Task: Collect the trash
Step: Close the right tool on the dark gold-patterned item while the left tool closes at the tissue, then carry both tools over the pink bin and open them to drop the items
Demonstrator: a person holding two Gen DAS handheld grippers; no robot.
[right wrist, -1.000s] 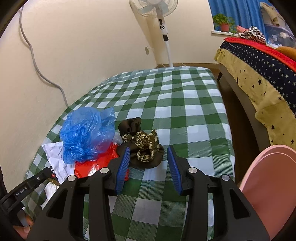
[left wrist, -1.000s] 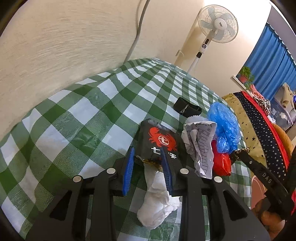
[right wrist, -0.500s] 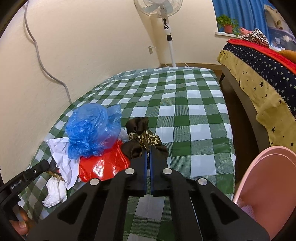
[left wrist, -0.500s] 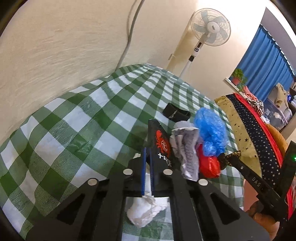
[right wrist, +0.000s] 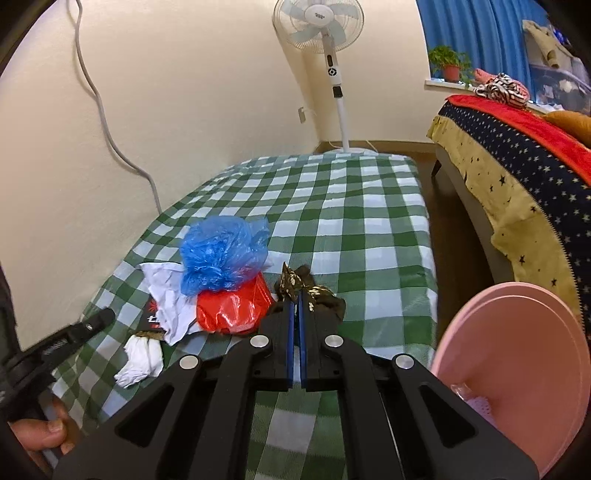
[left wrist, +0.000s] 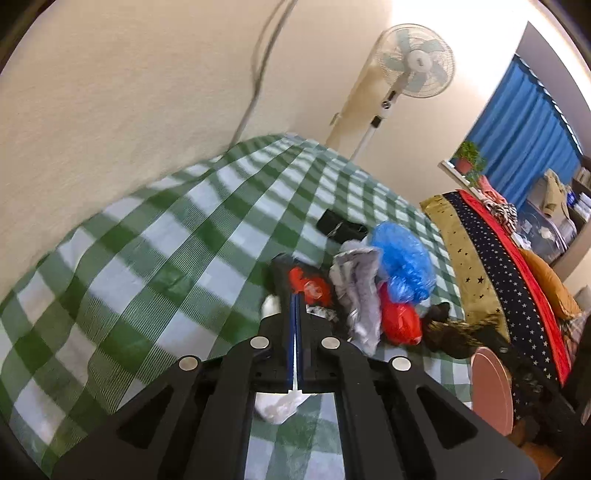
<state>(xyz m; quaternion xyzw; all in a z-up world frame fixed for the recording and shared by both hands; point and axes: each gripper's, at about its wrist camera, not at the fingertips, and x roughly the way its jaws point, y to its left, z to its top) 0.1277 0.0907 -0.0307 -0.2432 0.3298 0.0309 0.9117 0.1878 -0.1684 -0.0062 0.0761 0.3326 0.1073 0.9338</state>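
Trash lies heaped on a green checked tablecloth (right wrist: pixel 351 221). My left gripper (left wrist: pixel 296 301) is shut on a black snack wrapper with a red crab print (left wrist: pixel 308 286), with a white tissue (left wrist: pixel 275 406) under the jaws. My right gripper (right wrist: pixel 295 297) is shut on a dark brown and gold patterned wrapper (right wrist: pixel 314 295), lifted slightly off the cloth. Beside them lie a blue plastic bag (right wrist: pixel 221 254), a red bag (right wrist: pixel 231 310) and crumpled white paper (right wrist: pixel 170 299).
A pink bin (right wrist: pixel 517 369) stands at the table's right edge, also seen in the left wrist view (left wrist: pixel 493 387). A black item (left wrist: pixel 340 227) lies farther back. A bed with a starred cover (right wrist: pixel 517 166) and a fan (right wrist: pixel 325 22) stand beyond.
Both grippers closed, the left on the crab wrapper and the right on the brown patterned wrapper. Both have since lifted a little with their items.
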